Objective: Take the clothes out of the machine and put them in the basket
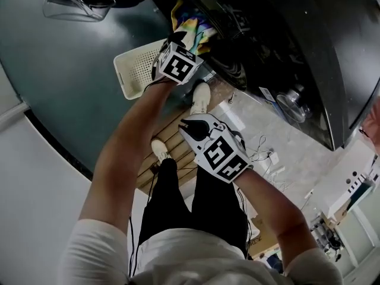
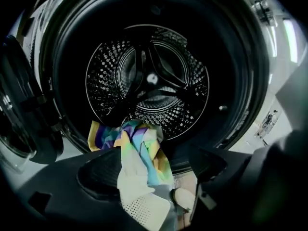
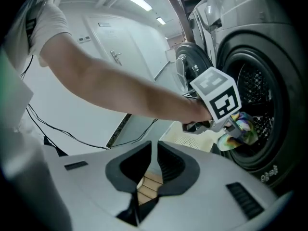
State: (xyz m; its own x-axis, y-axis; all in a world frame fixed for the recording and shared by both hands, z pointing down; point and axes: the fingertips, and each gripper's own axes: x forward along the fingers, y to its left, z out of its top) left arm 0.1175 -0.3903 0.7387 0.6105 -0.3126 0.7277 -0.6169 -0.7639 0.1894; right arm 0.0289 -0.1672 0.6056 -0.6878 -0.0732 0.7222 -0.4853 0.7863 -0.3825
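Hanging betw. wide-apart jaws of left gripper [image 2: 161,174]: striped cloth [image 2: 142,148].

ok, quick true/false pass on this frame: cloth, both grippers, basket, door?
1. The colourful cloth hangs out over the machine's front rim. True.
2. The left gripper is clamped shut. False: its jaws stand wide apart, with the cloth between them.
3. The right gripper holds a garment. False: nothing is between its jaws.
4. The white basket sits by the machine. True.
5. The door is closed. False: it is swung open.
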